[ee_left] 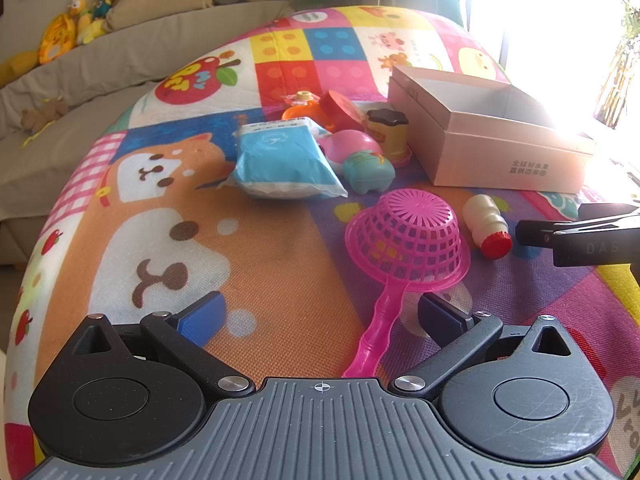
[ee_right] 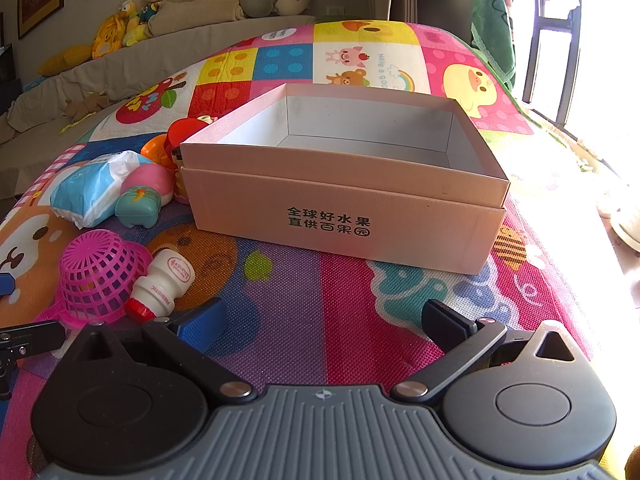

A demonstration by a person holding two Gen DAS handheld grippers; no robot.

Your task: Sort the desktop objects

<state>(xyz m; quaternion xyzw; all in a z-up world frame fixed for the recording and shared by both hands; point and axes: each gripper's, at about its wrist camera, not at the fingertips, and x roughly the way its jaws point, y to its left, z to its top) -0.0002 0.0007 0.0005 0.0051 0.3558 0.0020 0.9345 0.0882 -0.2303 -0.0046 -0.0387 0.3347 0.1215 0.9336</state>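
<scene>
An empty pink cardboard box [ee_right: 344, 216] [ee_left: 480, 132] stands on the colourful play mat. Left of it lie a blue tissue pack [ee_left: 280, 160] [ee_right: 88, 192], a teal toy [ee_left: 368, 170] [ee_right: 138, 206], a pink ball [ee_left: 352, 146] [ee_right: 150, 180], orange and red toys [ee_left: 320, 110], a yellow jar with a dark lid [ee_left: 390, 130], an overturned pink strainer [ee_left: 408, 236] [ee_right: 96, 272] and a small white bottle with a red cap [ee_left: 486, 226] [ee_right: 162, 284]. My left gripper [ee_left: 322, 316] is open above the strainer's handle. My right gripper [ee_right: 324, 320] is open over bare mat in front of the box.
The mat [ee_right: 300, 300] covers a raised surface whose edges fall away left and right. A grey sofa [ee_left: 80, 72] with plush toys runs behind. A bright window [ee_left: 560, 20] glares at the right. The right gripper's dark body [ee_left: 580, 236] shows at the left wrist view's right edge.
</scene>
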